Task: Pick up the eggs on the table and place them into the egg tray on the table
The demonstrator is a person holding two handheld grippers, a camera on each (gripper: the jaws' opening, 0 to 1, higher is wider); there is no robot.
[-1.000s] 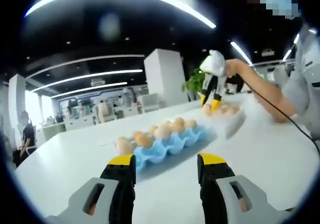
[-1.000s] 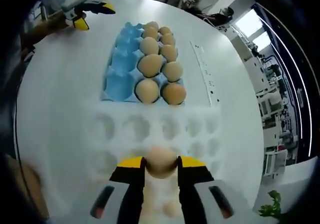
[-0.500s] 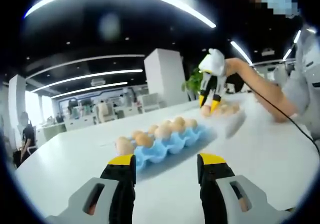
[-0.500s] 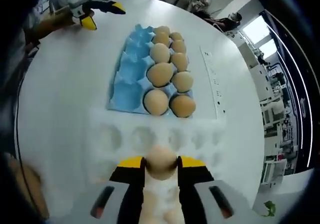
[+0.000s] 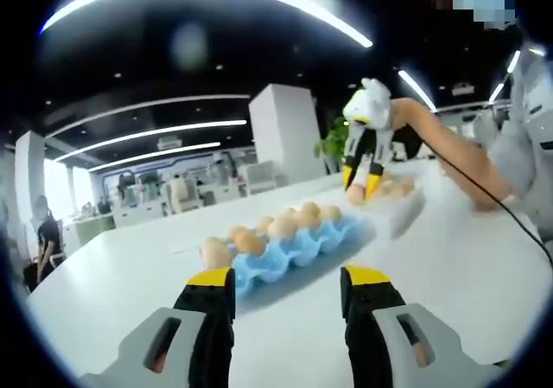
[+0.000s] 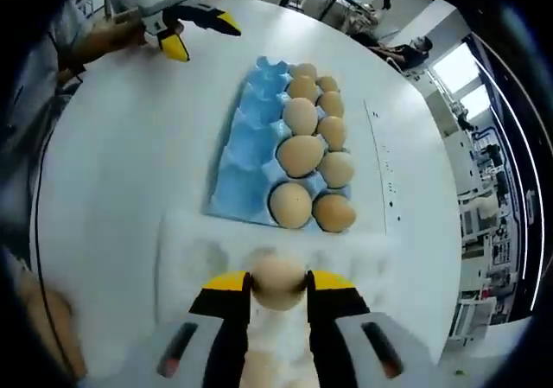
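Note:
My right gripper is shut on a tan egg, held above a white moulded tray. Just beyond it lies the blue egg tray, with several eggs in its right-hand rows and its left cups bare. My left gripper hangs open over the white table, close in front of the blue egg tray. The left gripper view has the right gripper at the far right with the egg between its yellow tips. The right gripper view has the left gripper open at the upper left.
The round white table has free room to the left of both trays. A person's arm and a black cable reach in from the right. Office desks and people stand beyond the table's far edge.
My right gripper has risen a little with the egg and drawn nearer the blue tray. The left gripper has stayed where it was, open.

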